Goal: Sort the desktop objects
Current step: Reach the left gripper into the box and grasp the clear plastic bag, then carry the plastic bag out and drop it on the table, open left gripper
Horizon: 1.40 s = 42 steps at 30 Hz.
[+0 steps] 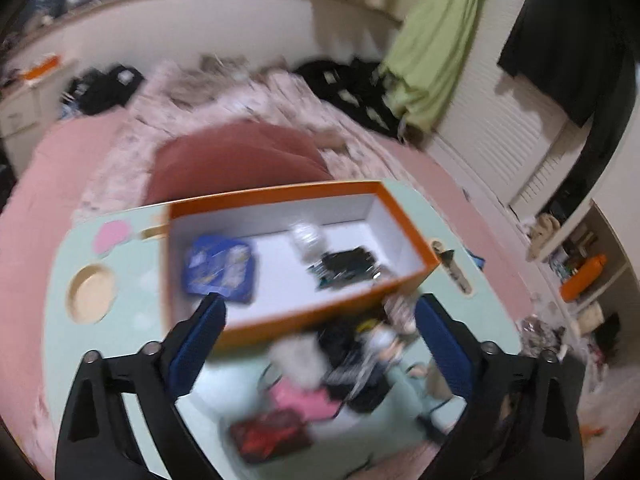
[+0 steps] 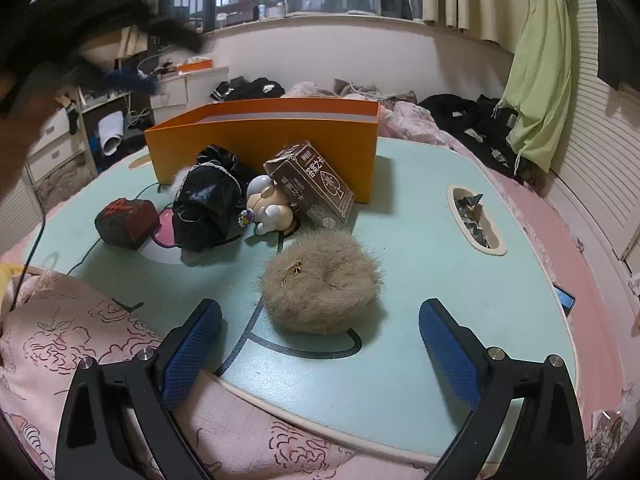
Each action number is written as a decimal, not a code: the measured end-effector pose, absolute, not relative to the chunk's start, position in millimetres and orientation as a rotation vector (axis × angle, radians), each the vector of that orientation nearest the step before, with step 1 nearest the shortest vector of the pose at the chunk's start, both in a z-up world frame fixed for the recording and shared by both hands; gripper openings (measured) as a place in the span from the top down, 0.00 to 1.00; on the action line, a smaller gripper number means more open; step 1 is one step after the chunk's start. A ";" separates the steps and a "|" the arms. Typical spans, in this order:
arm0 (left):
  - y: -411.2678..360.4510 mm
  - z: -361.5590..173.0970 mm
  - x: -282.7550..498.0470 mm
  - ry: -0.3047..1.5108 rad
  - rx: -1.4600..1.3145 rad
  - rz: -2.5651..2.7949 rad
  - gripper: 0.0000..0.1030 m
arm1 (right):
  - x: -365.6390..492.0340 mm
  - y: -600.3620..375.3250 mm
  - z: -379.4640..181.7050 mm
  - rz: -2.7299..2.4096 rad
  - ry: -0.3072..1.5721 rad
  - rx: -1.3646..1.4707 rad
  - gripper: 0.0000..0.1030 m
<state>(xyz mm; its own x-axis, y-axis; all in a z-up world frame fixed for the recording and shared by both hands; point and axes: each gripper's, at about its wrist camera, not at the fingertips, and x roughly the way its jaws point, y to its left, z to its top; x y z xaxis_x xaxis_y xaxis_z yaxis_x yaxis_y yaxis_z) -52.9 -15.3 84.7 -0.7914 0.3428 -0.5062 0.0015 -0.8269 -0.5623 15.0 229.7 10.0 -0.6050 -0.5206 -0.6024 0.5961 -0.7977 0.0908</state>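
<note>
From above, the left wrist view shows an orange box [image 1: 276, 194] with a white inside. It holds a blue packet [image 1: 218, 268], a clear item [image 1: 306, 236] and a black item [image 1: 346, 264]. My left gripper [image 1: 320, 312] hangs open over the box's near wall, nothing between its fingers. My right gripper [image 2: 320, 312] stands open low over the table, a fuzzy beige pouch [image 2: 320, 276] just ahead between its fingers, untouched. In front of the orange box [image 2: 260, 136] lie a brown carton [image 2: 310, 184], a white figurine [image 2: 266, 208], a black bag [image 2: 208, 200] and a dark red-patterned cube [image 2: 126, 222].
The pale green table [image 2: 420, 248] has an oval slot [image 2: 476, 216] with foil scraps at the right and a round recess [image 1: 92, 294] at the left. Pink bedding [image 2: 80, 340] lies at the near edge. A phone [image 2: 564, 300] sits beyond the right rim.
</note>
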 end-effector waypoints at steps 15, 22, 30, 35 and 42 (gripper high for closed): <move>1.4 27.7 -223.0 -0.927 -1.530 2.455 0.52 | 17.2 230.9 8.8 -2.333 0.156 0.823 0.03; -17.4 39.4 -199.0 -0.976 -1.342 2.463 0.69 | 20.4 231.5 9.9 -2.322 0.156 0.818 0.03; -34.9 91.0 -95.8 -0.939 -0.941 2.530 0.68 | 20.4 231.7 9.8 -2.310 0.159 0.814 0.02; -3.8 73.0 -51.6 -0.865 -0.941 2.450 0.68 | 20.4 231.3 9.7 -2.302 0.162 0.812 0.02; 39.0 43.3 -25.6 -0.700 -0.890 2.454 0.53 | 20.3 231.2 9.8 -2.291 0.165 0.808 0.02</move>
